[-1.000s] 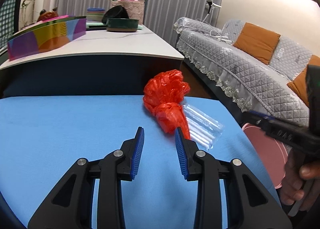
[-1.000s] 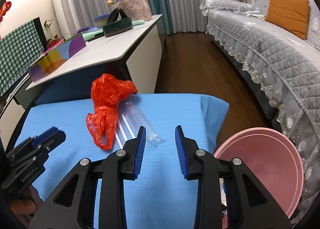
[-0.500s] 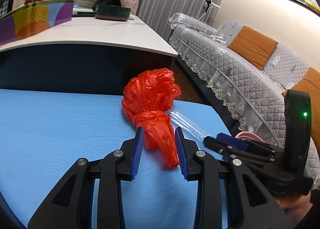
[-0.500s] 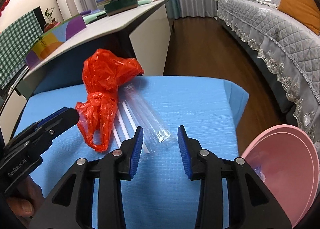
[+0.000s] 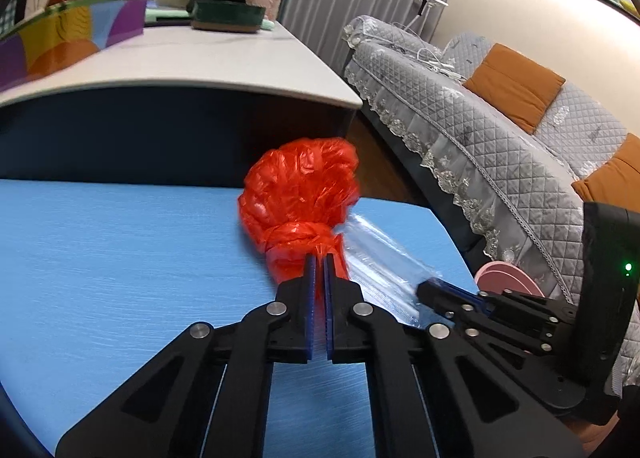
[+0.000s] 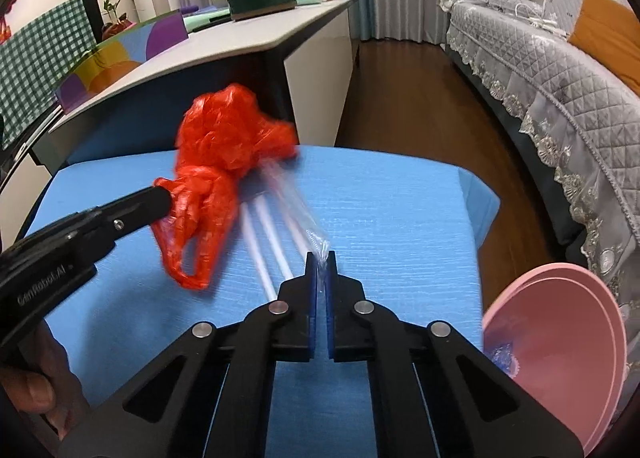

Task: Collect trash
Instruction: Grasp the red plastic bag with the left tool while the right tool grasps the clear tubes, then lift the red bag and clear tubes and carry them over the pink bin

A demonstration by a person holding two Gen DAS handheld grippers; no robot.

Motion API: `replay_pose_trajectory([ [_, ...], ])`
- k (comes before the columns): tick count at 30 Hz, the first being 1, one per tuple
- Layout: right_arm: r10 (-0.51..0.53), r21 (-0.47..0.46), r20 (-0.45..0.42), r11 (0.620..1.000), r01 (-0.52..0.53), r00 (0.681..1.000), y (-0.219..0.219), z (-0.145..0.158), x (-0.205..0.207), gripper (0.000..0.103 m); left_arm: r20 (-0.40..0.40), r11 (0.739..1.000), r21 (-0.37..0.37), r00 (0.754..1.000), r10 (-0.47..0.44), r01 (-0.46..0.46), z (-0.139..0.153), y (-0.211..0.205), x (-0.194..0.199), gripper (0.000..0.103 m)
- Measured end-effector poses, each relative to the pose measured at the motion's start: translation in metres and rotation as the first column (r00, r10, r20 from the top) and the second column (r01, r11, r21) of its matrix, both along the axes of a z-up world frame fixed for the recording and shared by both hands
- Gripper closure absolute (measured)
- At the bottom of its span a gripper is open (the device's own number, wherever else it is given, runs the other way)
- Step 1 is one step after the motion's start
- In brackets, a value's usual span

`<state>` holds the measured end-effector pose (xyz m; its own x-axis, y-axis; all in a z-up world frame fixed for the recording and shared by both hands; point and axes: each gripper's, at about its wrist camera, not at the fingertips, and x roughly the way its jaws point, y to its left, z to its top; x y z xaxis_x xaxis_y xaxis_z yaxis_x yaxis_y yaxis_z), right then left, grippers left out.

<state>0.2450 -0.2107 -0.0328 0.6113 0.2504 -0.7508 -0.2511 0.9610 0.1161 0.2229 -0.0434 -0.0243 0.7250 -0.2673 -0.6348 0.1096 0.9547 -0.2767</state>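
Note:
A crumpled red plastic bag lies on the blue table. My left gripper is shut on the bag's knotted neck. In the right wrist view the bag shows with the left gripper clamped on it. A clear plastic wrapper with white straws lies beside the bag; my right gripper is shut on its near end. The wrapper also shows in the left wrist view, with the right gripper at its edge.
A pink bin stands off the table's right edge. A white desk with a colourful box and a green container stands behind the table. A grey sofa with orange cushions runs along the right, across a wooden floor.
Both grippers moved forward and closed: the left onto the red bag's neck, the right onto the end of the clear wrapper. Both items look blurred, as if moving.

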Motion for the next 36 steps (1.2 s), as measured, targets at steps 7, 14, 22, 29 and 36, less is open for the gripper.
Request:
replay_pose_trajectory([
  [7, -0.051, 0.027, 0.050, 0.998, 0.050, 0.997, -0.016, 0.027, -0.020, 0.099, 0.026, 0.999, 0.026, 0.999, 0.027, -0.027, 0.019, 0.008, -0.019, 0.100],
  [14, -0.107, 0.058, 0.117, 0.993, 0.100, 0.987, -0.036, 0.058, -0.052, 0.099, 0.049, 0.997, 0.069, 0.999, 0.019, -0.023, 0.036, 0.004, -0.045, 0.100],
  [22, -0.165, 0.081, 0.179, 0.985, 0.153, 0.970, -0.061, 0.085, -0.091, 0.099, 0.086, 0.995, 0.100, 0.996, -0.009, 0.000, 0.050, -0.005, -0.075, 0.101],
  [29, -0.223, 0.096, 0.199, 0.973, 0.208, 0.954, -0.087, 0.100, -0.112, 0.099, 0.127, 0.994, 0.104, 0.991, -0.039, 0.025, 0.067, -0.021, -0.088, 0.101],
  [36, -0.280, 0.112, 0.214, 0.959, 0.261, 0.936, -0.111, 0.109, -0.129, 0.099, 0.148, 0.995, 0.081, 0.986, -0.071, 0.059, 0.076, -0.034, -0.097, 0.101],
])
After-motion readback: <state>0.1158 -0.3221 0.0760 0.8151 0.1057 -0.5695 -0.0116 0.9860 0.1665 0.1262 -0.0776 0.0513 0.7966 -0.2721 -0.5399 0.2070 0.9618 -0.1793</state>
